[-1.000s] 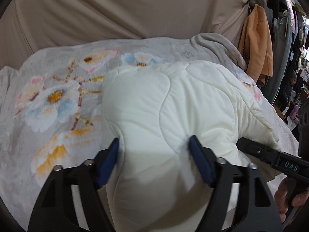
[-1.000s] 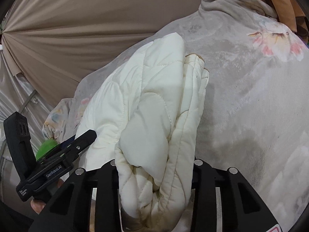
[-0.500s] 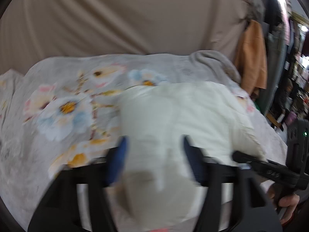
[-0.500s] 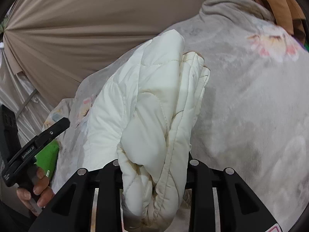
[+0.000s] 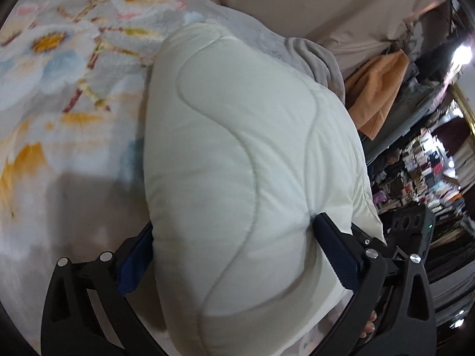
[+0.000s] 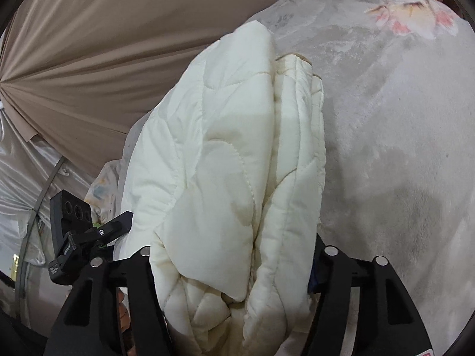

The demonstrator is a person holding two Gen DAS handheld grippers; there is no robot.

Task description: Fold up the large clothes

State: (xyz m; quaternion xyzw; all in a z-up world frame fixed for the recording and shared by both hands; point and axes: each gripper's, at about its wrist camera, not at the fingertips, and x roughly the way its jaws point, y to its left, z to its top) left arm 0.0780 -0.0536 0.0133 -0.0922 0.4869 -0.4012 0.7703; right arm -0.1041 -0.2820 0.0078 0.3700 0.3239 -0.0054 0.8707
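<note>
Folded cream quilted padded garment (image 5: 237, 154) lying as a thick bundle on a pale grey plush blanket with a flower print (image 5: 59, 95), near edge raised between both tools. Left gripper (image 5: 237, 255) spread almost fully around the bundle's near left end, jaws just widened; blue pads (image 5: 335, 252) seemingly resting against the puffed fabric without squeezing, though true contact cannot be told. Right gripper (image 6: 231, 270) half spread around the stacked layered edges at the near right end, jaws also just widened, fabric bulging between them and filling the gap; loosened rather than pinching, by the look of it. Beige draped curtain (image 6: 104, 59) behind, orange hanging cloth (image 5: 383, 89) far right.

Step in hand, judged: letting go after laying the last fold down. Folding looks close to done. Next move calls for drawing both tools straight back toward the near side without snagging the soft layers, then pressing or squaring the bundle if springing open.
</note>
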